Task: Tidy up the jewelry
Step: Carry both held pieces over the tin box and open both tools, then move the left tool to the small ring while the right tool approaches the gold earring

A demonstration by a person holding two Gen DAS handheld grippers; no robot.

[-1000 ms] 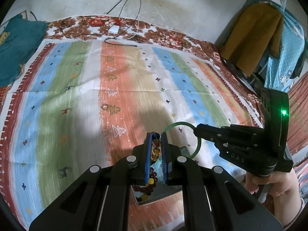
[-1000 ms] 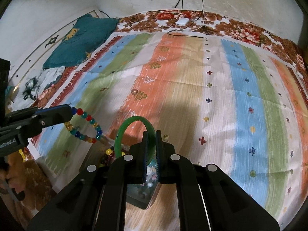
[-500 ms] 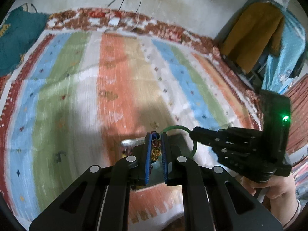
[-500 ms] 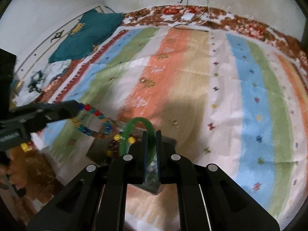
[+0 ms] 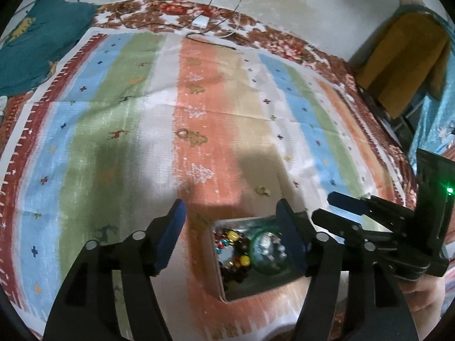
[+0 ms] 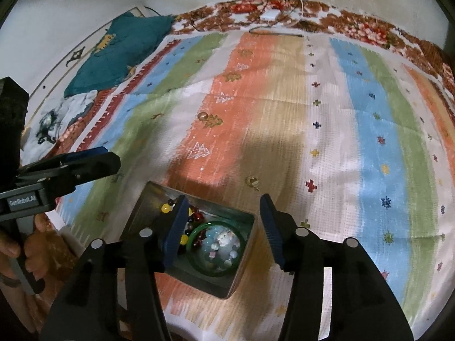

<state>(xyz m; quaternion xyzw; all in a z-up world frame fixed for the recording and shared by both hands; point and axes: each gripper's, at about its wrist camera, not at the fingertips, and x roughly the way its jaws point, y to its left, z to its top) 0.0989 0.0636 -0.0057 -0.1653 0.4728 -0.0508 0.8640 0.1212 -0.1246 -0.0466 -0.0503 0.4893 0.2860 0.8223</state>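
Both tools stand empty over the tin; two loose pieces wait on the bed.

From the left wrist view, the left tool (image 5: 230, 213) hangs with its jaws spread wide and nothing between them, directly above the open tin (image 5: 221, 281), where the beaded bracelet (image 5: 231, 251) and green bangle (image 5: 267, 253) lie side by side. The drop looks done; I judge the next move is a reach forward to the small gold piece (image 5: 262, 189) lying just beyond the tin.

From the right wrist view, the right tool (image 6: 223, 218) is likewise agape and empty, over the bangle (image 6: 217, 248) in the tin (image 6: 241, 272). The gold piece (image 6: 252, 182) sits just ahead of its right finger; a ring (image 6: 202, 116) lies farther up the striped bedspread (image 6: 355, 142).
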